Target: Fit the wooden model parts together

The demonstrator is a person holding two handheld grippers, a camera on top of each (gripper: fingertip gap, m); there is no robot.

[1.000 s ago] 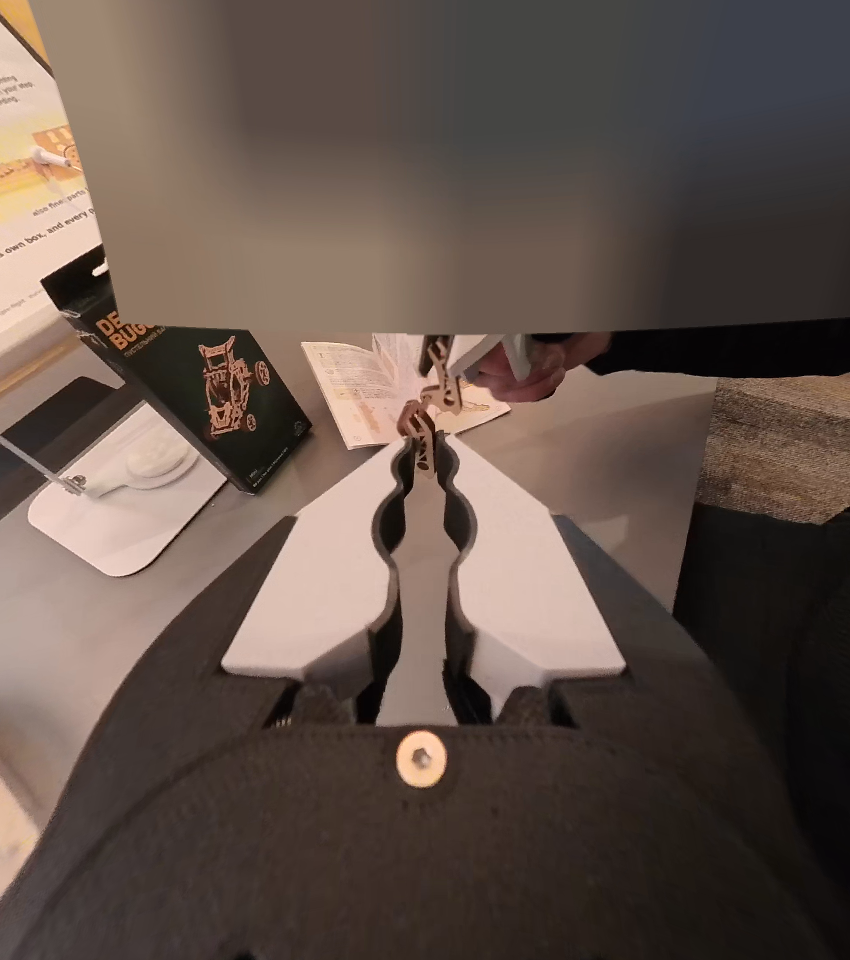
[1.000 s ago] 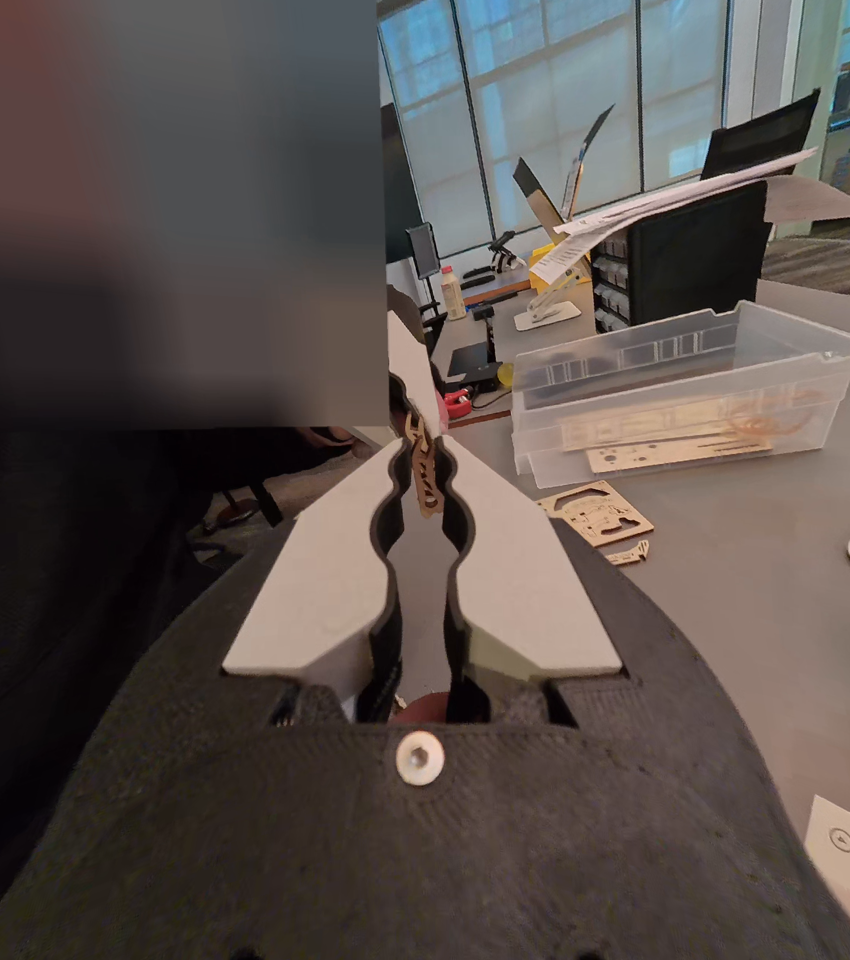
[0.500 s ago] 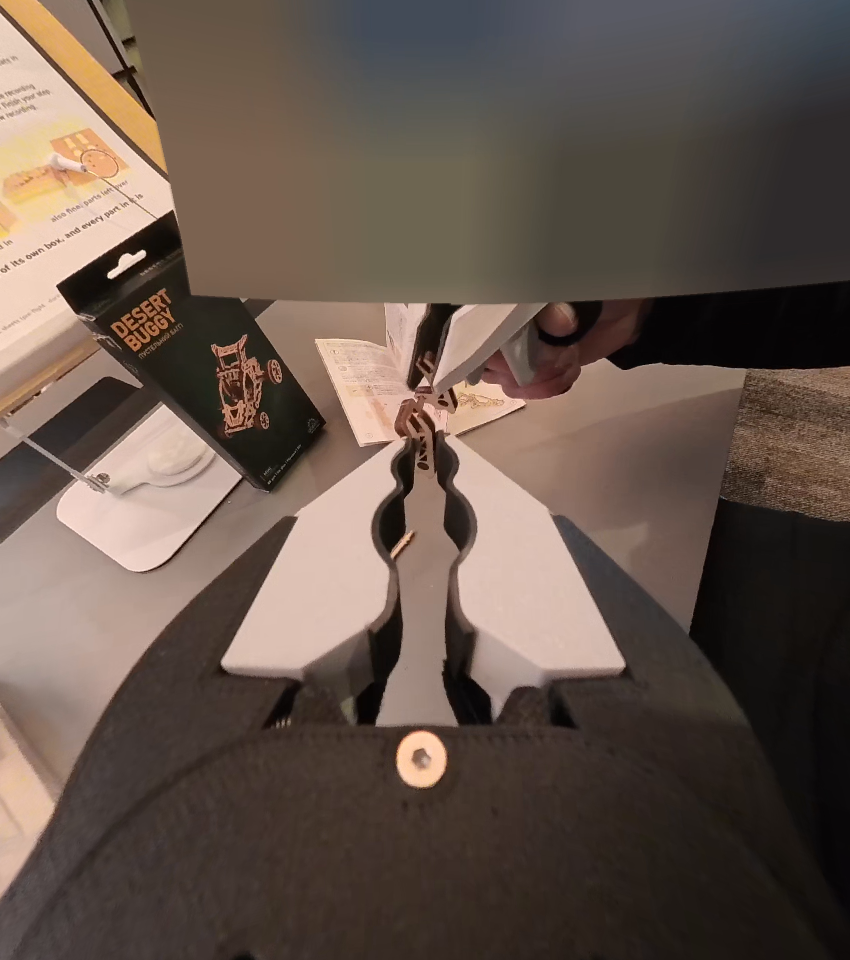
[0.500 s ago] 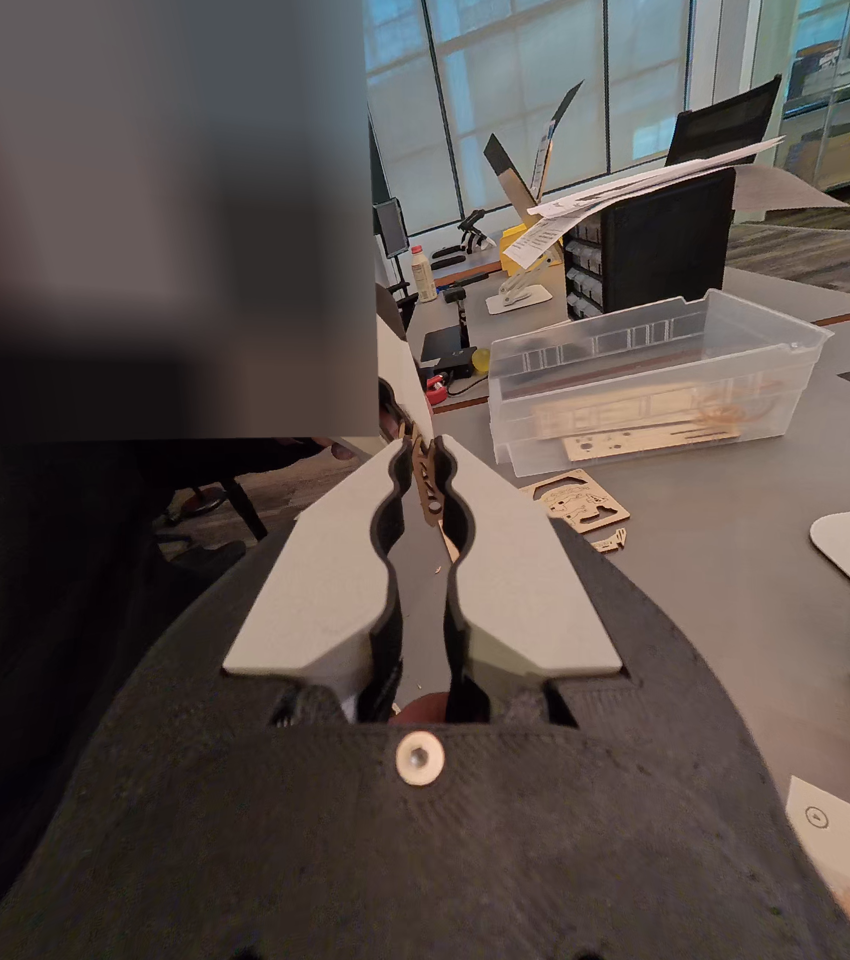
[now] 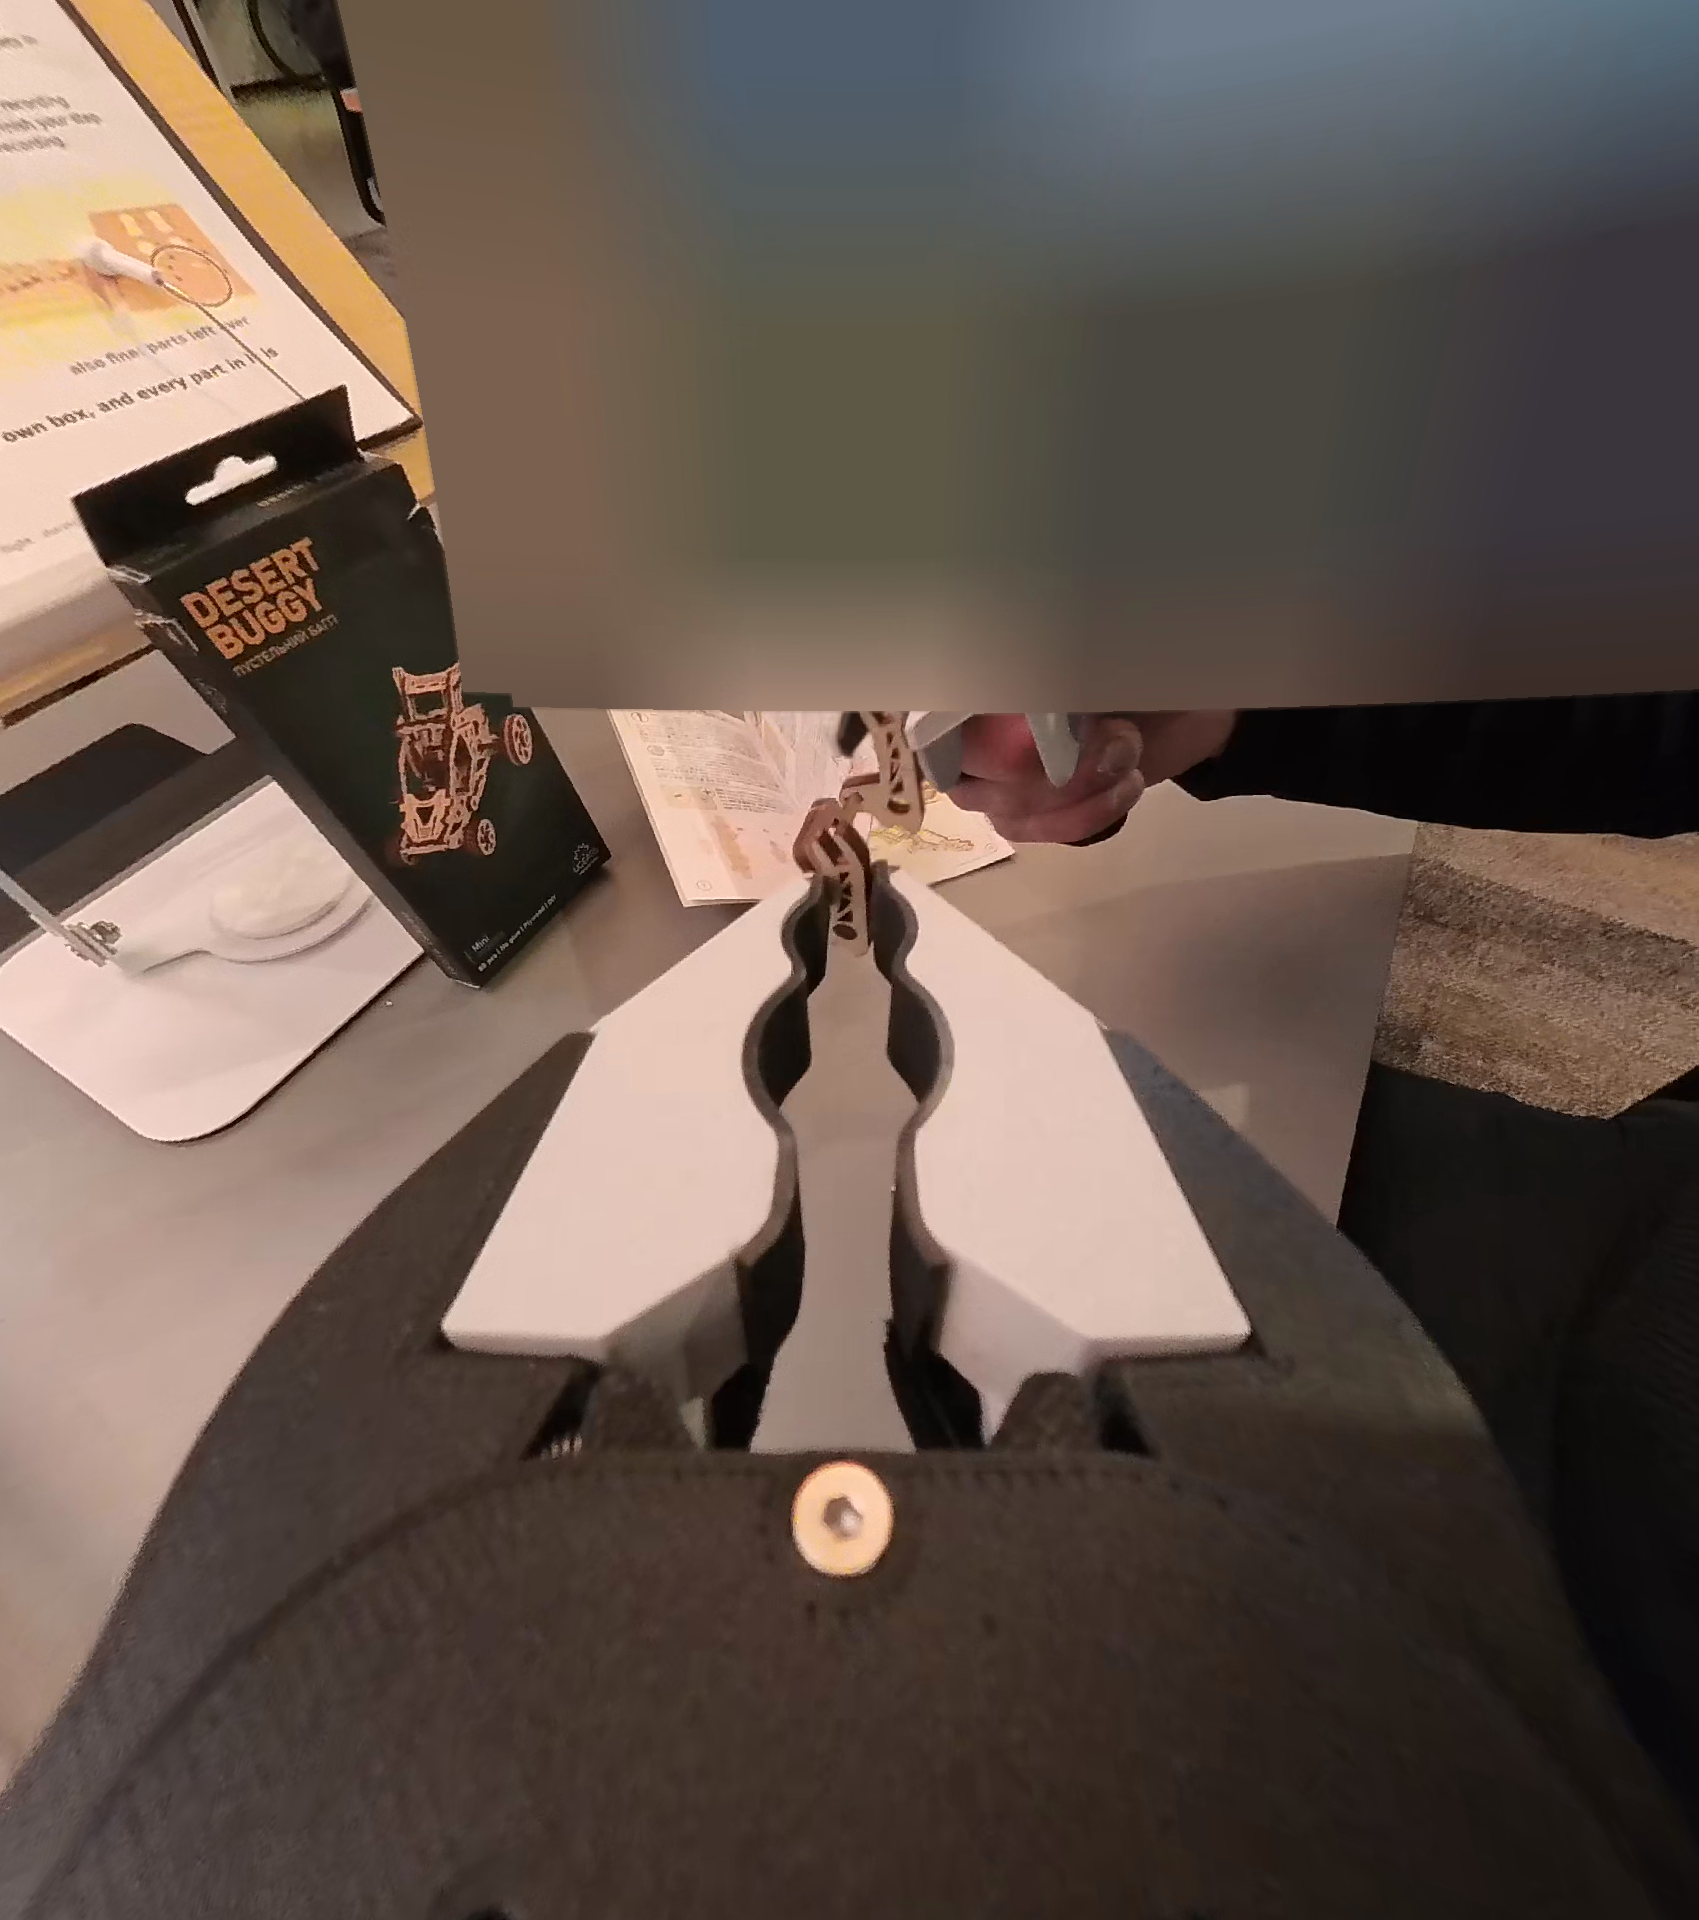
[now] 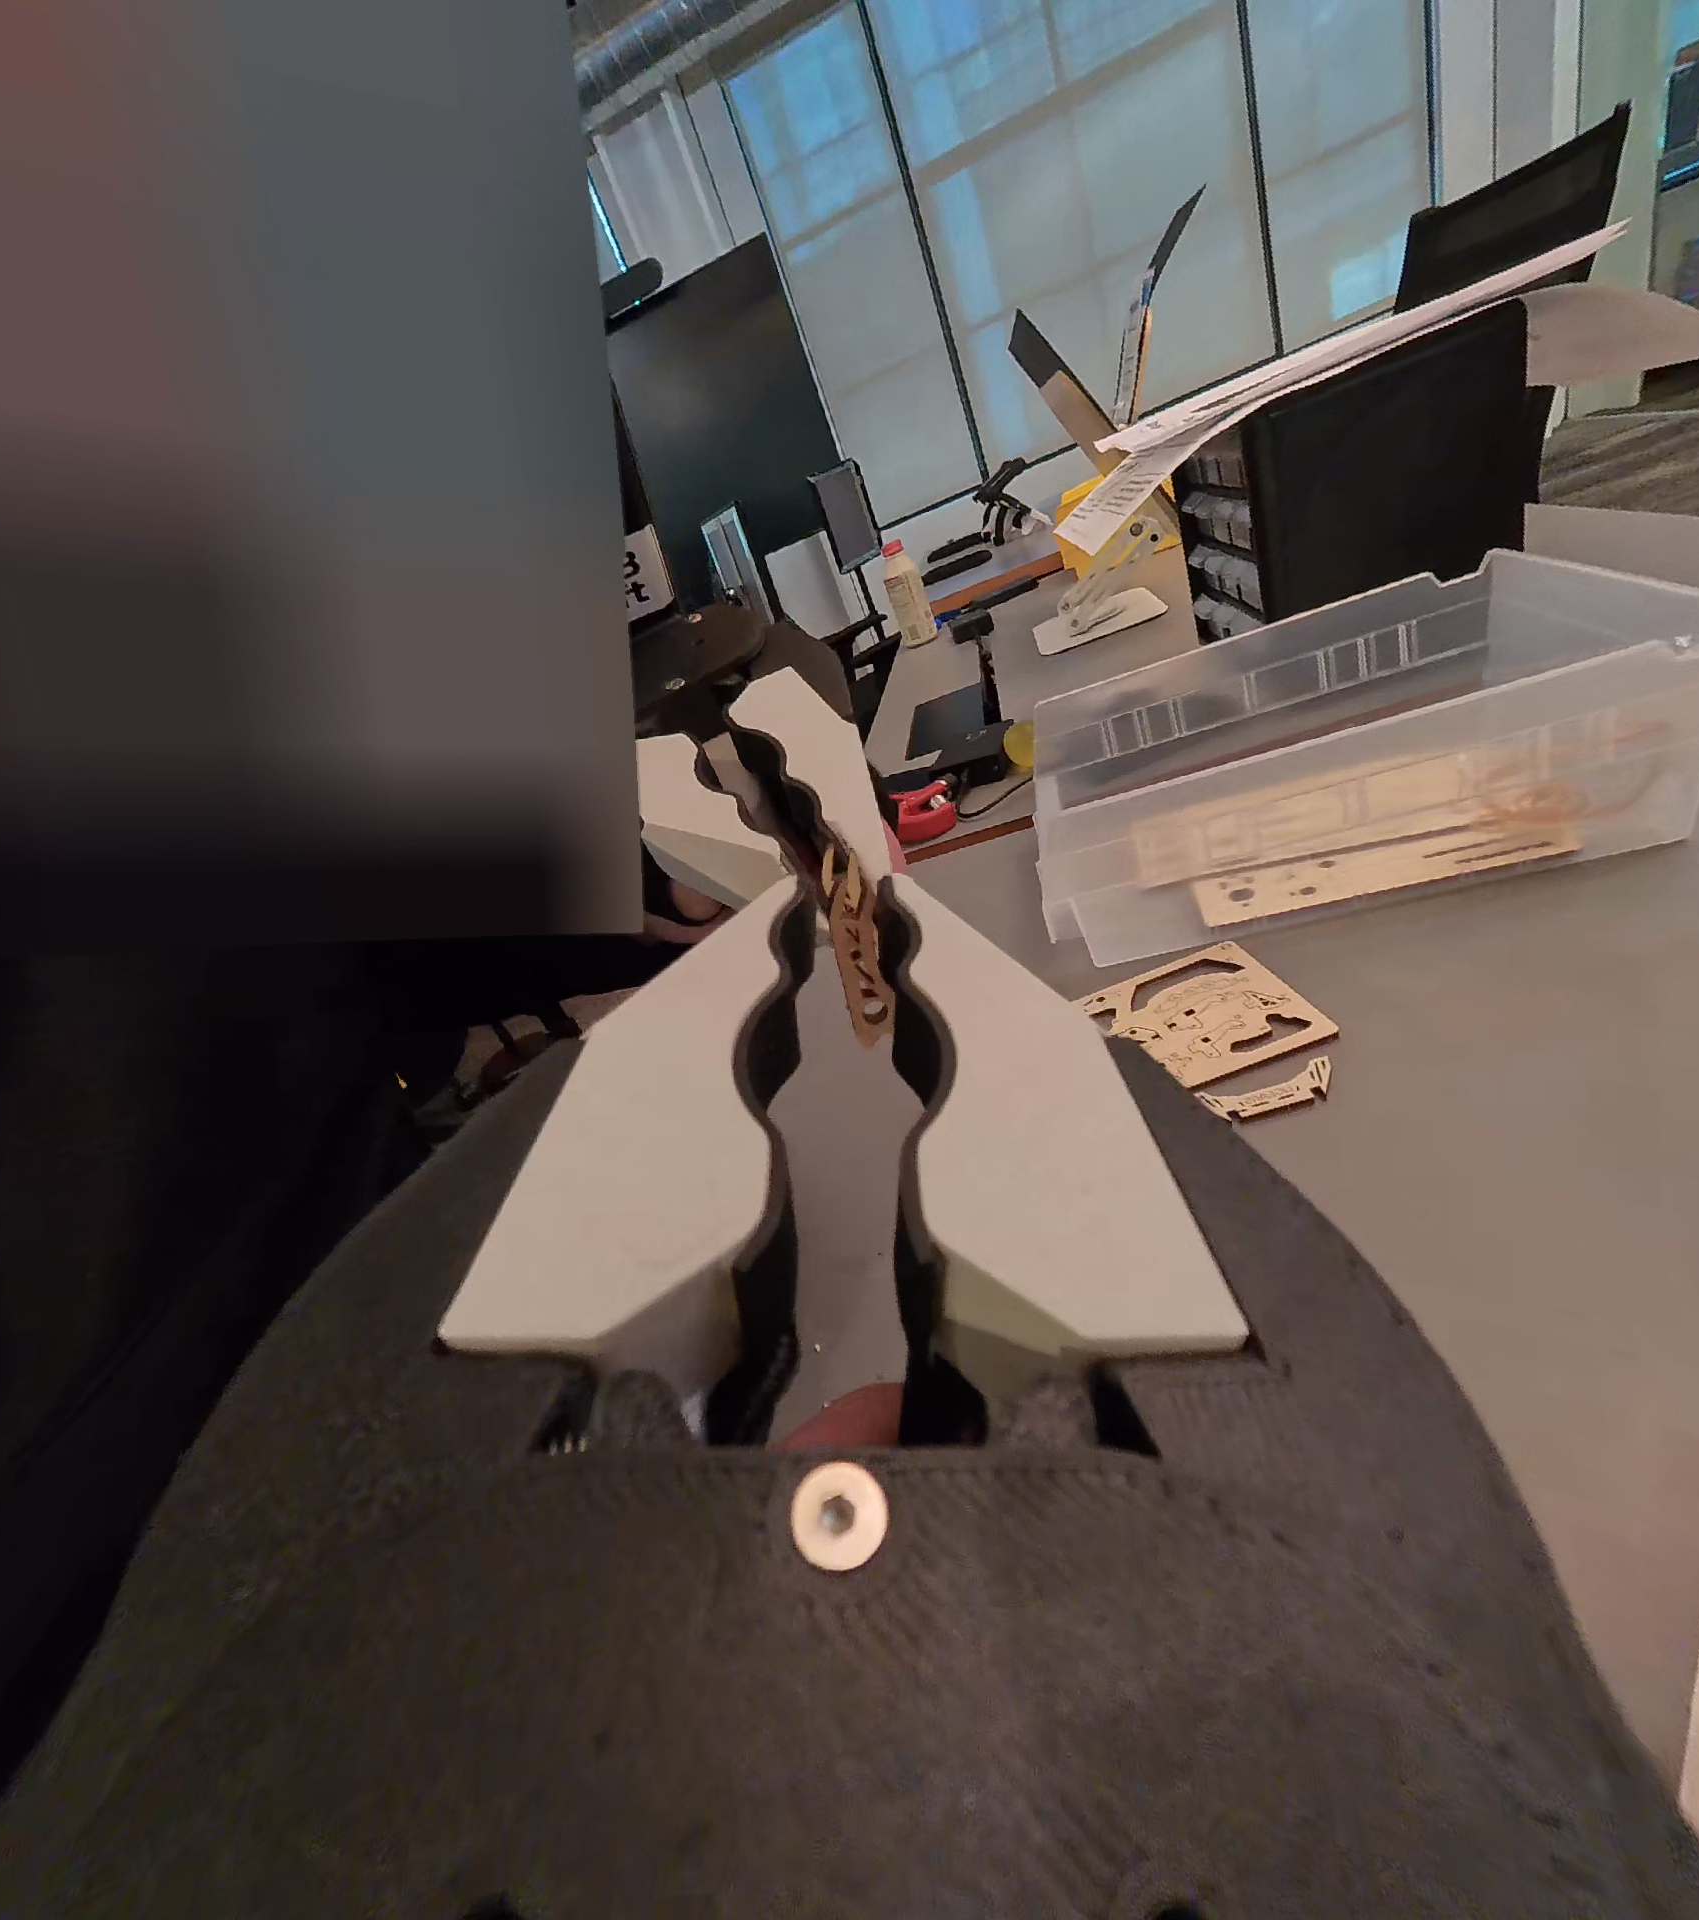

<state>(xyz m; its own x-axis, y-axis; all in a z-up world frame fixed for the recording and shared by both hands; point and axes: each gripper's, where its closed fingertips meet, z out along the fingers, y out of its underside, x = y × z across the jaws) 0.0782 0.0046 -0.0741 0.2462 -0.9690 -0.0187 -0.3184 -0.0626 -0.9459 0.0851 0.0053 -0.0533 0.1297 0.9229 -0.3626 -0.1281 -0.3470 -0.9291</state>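
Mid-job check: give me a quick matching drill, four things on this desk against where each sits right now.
Things:
1. flat perforated wooden strut
2. black cardboard kit box
3. clear plastic bin
4. punched-out plywood sheet

Places:
A. flat on the grey table in front of the bin
B. standing upright beside a white stand base
C. pinched in the right gripper
D. on the table, holding wooden sheets

Pairs: 1-C, 2-B, 3-D, 4-A

Thin laser-cut wooden parts (image 5: 850, 894), pale with dark burnt edges. Left tongs (image 5: 850, 920): matt white plastic fingers (image 5: 679, 1122) lined with black, on a rough-grained black printed body. Clear glossy plastic bin (image 6: 1385, 748). Smooth matt grey table (image 6: 1499, 1195). Matt black cardboard box (image 5: 357, 707).
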